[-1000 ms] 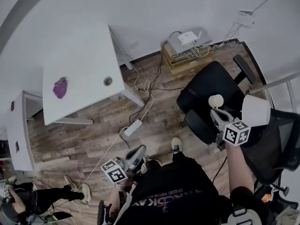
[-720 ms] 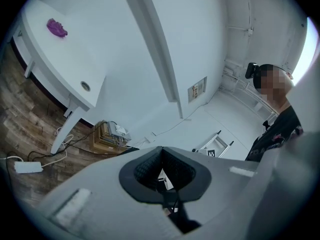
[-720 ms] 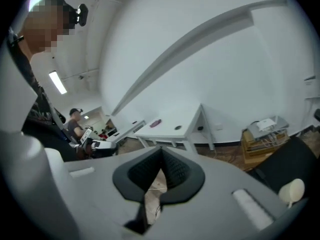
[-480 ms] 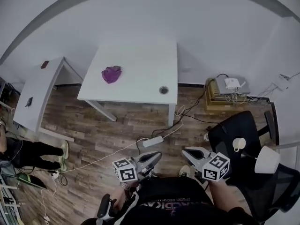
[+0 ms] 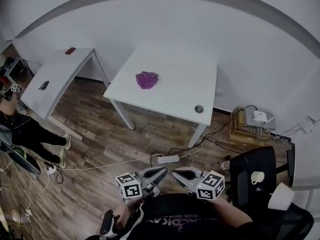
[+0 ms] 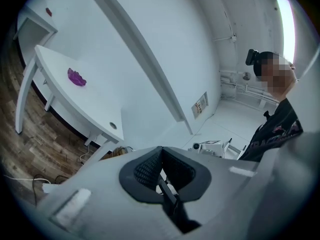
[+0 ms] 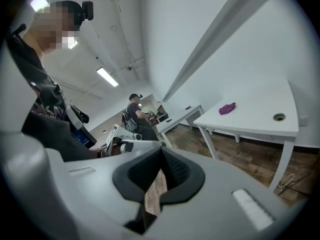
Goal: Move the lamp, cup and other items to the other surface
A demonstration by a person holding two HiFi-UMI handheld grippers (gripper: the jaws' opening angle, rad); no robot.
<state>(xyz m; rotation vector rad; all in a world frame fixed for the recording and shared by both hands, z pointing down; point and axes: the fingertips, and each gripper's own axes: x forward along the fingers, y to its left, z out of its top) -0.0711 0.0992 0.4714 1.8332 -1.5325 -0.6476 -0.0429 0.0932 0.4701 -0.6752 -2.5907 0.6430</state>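
Note:
A white-shaded lamp (image 5: 280, 196) and a pale cup (image 5: 256, 177) rest on the black office chair (image 5: 250, 166) at the lower right of the head view. A purple item (image 5: 147, 79) lies on the white table (image 5: 180, 94) ahead; it also shows in the left gripper view (image 6: 76, 77) and the right gripper view (image 7: 227, 108). My left gripper (image 5: 161, 172) and right gripper (image 5: 178, 173) are held side by side close to my body, well short of the table. Both are shut and empty, as seen in the left gripper (image 6: 161, 152) view and the right gripper (image 7: 161, 154) view.
A second white table (image 5: 57, 76) with small dark items stands at the left. A power strip (image 5: 168, 159) and cables lie on the wood floor. Stacked boxes with a router (image 5: 256, 120) sit by the wall. A person (image 5: 22, 134) is at the far left.
The head view has swung from the chair to the tables. My right gripper has moved left, away from the lamp and cup on the chair, to beside the left gripper.

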